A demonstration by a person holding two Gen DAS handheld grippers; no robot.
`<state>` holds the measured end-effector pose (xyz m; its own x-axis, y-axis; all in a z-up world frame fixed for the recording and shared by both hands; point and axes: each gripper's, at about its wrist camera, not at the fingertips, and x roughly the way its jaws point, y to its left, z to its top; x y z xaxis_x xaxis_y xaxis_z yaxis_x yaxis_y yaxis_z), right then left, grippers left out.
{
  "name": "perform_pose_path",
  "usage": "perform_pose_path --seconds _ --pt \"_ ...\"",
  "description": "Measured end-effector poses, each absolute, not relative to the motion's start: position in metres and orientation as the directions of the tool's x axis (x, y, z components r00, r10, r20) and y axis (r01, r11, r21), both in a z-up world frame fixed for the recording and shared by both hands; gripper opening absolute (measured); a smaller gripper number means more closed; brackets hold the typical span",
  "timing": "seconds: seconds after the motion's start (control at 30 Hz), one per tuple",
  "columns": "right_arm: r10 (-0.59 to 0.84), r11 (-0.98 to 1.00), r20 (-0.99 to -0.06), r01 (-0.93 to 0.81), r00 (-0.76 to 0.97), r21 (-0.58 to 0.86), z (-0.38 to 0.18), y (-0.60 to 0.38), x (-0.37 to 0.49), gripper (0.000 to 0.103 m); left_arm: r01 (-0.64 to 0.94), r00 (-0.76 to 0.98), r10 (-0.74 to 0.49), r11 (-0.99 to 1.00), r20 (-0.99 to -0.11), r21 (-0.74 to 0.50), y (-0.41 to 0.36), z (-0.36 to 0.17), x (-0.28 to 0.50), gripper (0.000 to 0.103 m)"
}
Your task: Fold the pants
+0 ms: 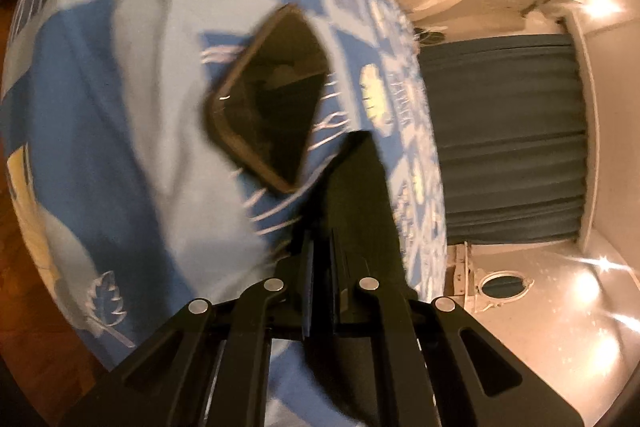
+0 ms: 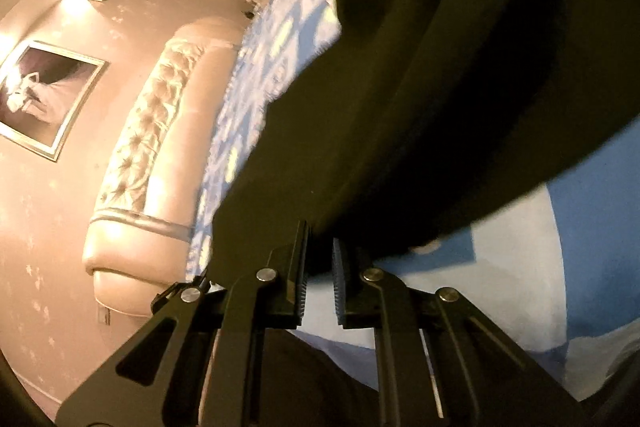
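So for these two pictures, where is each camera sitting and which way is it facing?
Left wrist: sits on the left hand-held gripper, looks along its shut fingers over the blue bedspread at a dark phone; black pants are pinched between its pads.
Right wrist: sits on the right hand-held gripper, looks across the pants toward the tufted headboard.
Shared: bedspread, pants, headboard, dark curtain.

Warm yellow wall lamps point(image 1: 600, 3) are glaring; motion blur is smearing both fisheye views, edges bending and darkening.
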<state>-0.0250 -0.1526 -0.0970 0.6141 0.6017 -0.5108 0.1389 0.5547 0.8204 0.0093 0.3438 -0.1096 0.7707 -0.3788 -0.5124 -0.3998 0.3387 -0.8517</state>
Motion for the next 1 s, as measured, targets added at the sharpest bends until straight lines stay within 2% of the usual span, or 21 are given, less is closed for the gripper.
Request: perform_pose_path --seconds 0.1,0.13,0.2,0.23,0.3,0.37,0.4,0.43,0.5,0.57,0.63,0.7,0.8,0.93,1.0 --pt "0.632 0.5 -0.486 0.161 0.604 0.851 -0.109 -0.159 -0.026 0.012 -0.399 0.765 -0.382 0.352 -0.519 -0.847 0.343 -0.115 0.005 0.008" --pt "0.633 0.499 -0.485 0.162 0.603 0.851 -0.107 -0.162 -0.028 0.016 -0.39 0.764 -0.378 0.375 -0.523 -0.841 0.342 -0.111 0.004 0.008" --pt "0.614 0.522 -0.493 0.152 0.617 0.84 -0.097 -0.171 -0.032 0.033 -0.366 0.766 -0.362 0.433 -0.531 -0.824 0.34 -0.1 0.001 0.009" --pt "0.589 0.537 -0.494 0.147 0.639 0.83 -0.087 -0.18 -0.035 0.052 -0.358 0.767 -0.343 0.471 -0.542 -0.806 0.339 -0.093 -0.002 0.009" --pt "0.529 0.574 -0.504 0.149 0.683 0.805 -0.069 -0.204 -0.036 0.068 -0.361 0.777 -0.264 0.557 -0.572 -0.748 0.337 -0.076 -0.013 0.009" --pt "0.414 0.638 -0.527 0.176 0.742 0.749 -0.044 -0.243 -0.036 0.068 -0.377 0.785 -0.184 0.616 -0.591 -0.692 0.339 -0.061 -0.024 0.01" --pt "0.353 0.656 -0.541 0.21 0.764 0.725 -0.034 -0.268 -0.037 0.069 -0.381 0.789 -0.157 0.635 -0.594 -0.673 0.34 -0.054 -0.029 0.019" --pt "0.292 0.644 -0.544 0.259 0.786 0.72 -0.027 -0.3 -0.039 0.07 -0.379 0.792 -0.146 0.643 -0.593 -0.665 0.339 -0.049 -0.033 0.036" --pt "0.191 0.582 -0.548 0.355 0.815 0.731 -0.022 -0.362 -0.048 0.073 -0.363 0.807 -0.144 0.643 -0.572 -0.675 0.336 -0.04 -0.038 0.052" --pt "0.055 0.531 -0.607 0.492 0.793 0.69 -0.021 -0.436 -0.06 0.075 -0.336 0.814 -0.171 0.642 -0.556 -0.689 0.327 -0.032 -0.036 0.059" --pt "-0.058 0.492 -0.69 0.622 0.721 0.609 -0.024 -0.495 -0.074 0.077 -0.307 0.808 -0.217 0.64 -0.548 -0.705 0.314 -0.028 -0.027 0.071" --pt "-0.12 0.439 -0.747 0.71 0.654 0.551 -0.033 -0.538 -0.092 0.077 -0.262 0.804 -0.282 0.622 -0.523 -0.738 0.296 -0.024 -0.012 0.071" --pt "0.035 0.421 -0.778 0.697 0.627 0.58 -0.063 -0.566 -0.101 0.084 -0.22 0.766 -0.359 0.634 -0.534 -0.742 0.259 -0.023 0.014 0.074" --pt "0.127 0.596 -0.781 0.582 0.612 0.553 -0.061 -0.551 -0.094 0.087 -0.172 0.696 -0.446 0.658 -0.563 -0.733 0.204 -0.027 0.047 0.075" --pt "0.114 0.668 -0.809 0.558 0.577 0.492 -0.057 -0.539 -0.088 0.072 -0.153 0.656 -0.485 0.666 -0.579 -0.73 0.17 -0.03 0.061 0.075"
